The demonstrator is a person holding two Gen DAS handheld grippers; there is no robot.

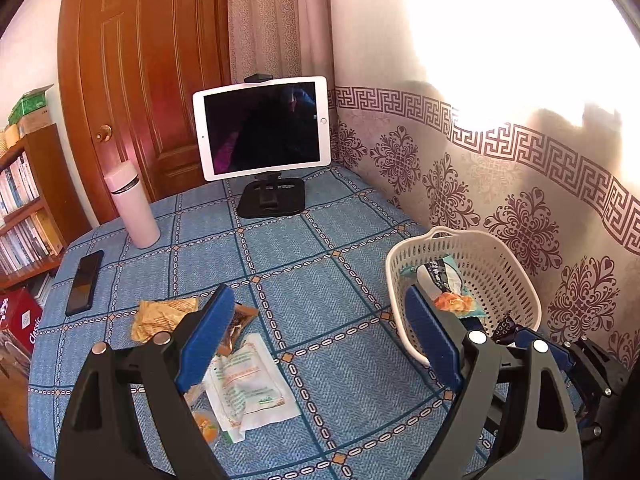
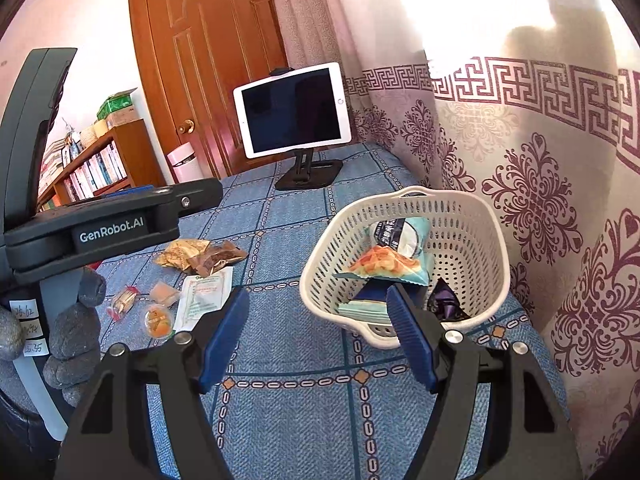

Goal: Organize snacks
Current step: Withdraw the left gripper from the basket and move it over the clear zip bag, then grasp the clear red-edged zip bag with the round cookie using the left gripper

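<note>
Your white basket (image 2: 404, 276) by the curtain already holds the chip bag (image 2: 386, 264) and some packets, while several snacks (image 2: 200, 258) lie loose on the blue tablecloth (image 2: 300, 420), and your left gripper (image 1: 316, 344) and right gripper (image 2: 316, 338) both stand open and empty.

Brown panelled door (image 1: 144, 80) at back, brass knob (image 1: 103, 133). Bookshelf (image 1: 28, 200) left of it, packed with books, boxes on top. Light curtain (image 1: 264, 20) beside the door. Right side: patterned curtain (image 1: 520, 200) with maroon motifs, strong sunlight blowing out the upper part. Table (image 1: 320, 240) covered with blue checked cloth. Pale wall (image 2: 100, 40) at left.
</note>
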